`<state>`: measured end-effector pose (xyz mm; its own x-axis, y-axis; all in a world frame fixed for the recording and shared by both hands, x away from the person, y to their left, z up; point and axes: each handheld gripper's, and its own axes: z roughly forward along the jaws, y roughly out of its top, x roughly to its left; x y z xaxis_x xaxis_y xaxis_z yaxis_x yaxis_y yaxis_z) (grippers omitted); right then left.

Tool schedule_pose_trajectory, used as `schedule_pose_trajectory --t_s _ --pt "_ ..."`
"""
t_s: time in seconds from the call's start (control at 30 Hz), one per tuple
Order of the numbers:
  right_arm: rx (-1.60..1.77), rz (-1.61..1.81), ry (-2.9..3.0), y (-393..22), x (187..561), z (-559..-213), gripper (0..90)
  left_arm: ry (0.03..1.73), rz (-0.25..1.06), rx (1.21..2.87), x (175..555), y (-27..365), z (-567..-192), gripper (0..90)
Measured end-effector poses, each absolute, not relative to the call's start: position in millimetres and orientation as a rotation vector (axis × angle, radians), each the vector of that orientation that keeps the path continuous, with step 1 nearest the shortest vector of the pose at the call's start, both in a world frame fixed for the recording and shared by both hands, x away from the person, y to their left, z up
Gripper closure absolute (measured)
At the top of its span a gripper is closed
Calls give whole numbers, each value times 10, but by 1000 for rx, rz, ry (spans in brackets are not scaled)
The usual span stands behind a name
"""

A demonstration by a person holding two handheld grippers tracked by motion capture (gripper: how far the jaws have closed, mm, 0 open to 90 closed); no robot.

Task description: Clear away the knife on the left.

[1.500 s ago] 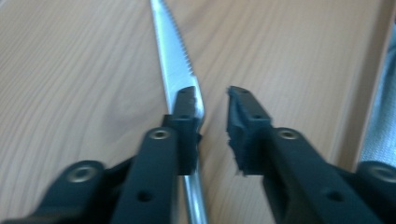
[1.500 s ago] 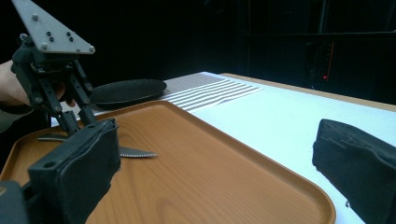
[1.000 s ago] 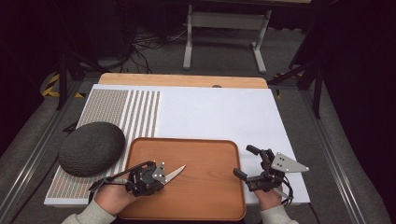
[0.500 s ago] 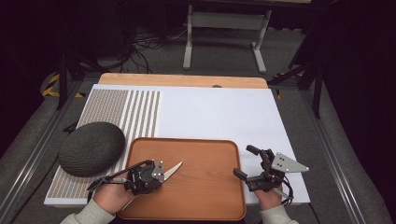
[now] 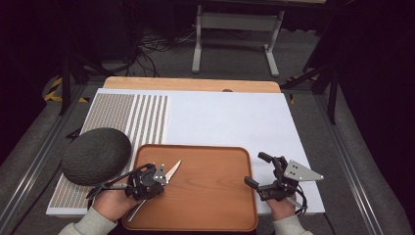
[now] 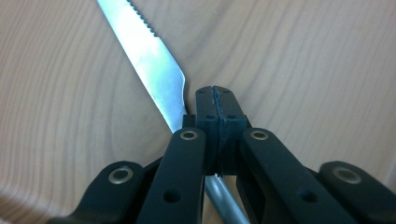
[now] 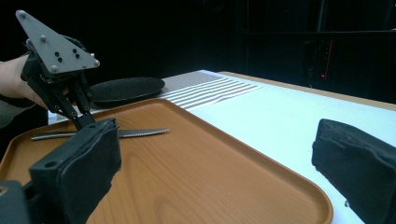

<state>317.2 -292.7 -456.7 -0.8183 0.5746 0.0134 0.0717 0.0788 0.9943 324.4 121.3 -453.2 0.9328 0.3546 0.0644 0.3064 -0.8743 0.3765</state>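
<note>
White tabletop (image 5: 230, 117) with a wooden tray (image 5: 210, 196) at the near edge. Left gripper (image 6: 215, 100) sits over the tray's left side, jaws pressed together right beside a serrated knife (image 6: 149, 70) lying on the tray, can't tell if they pinch it. Right gripper (image 5: 266, 172) hangs wide open at the tray's right edge. Dark plate (image 5: 95, 155) sits left of the tray.

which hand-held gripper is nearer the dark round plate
Left. The left hand-held gripper is over the tray's left part, just right of the plate; the right hand-held gripper is past the tray's right edge.
</note>
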Motion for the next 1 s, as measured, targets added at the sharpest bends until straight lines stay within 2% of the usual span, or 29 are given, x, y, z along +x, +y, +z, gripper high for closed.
schedule_pose_trajectory --t_s 1.0 --pt "637 1780 1977 -2931 3170 -4562 22 612 205 2689 3389 1515 -4543 900"
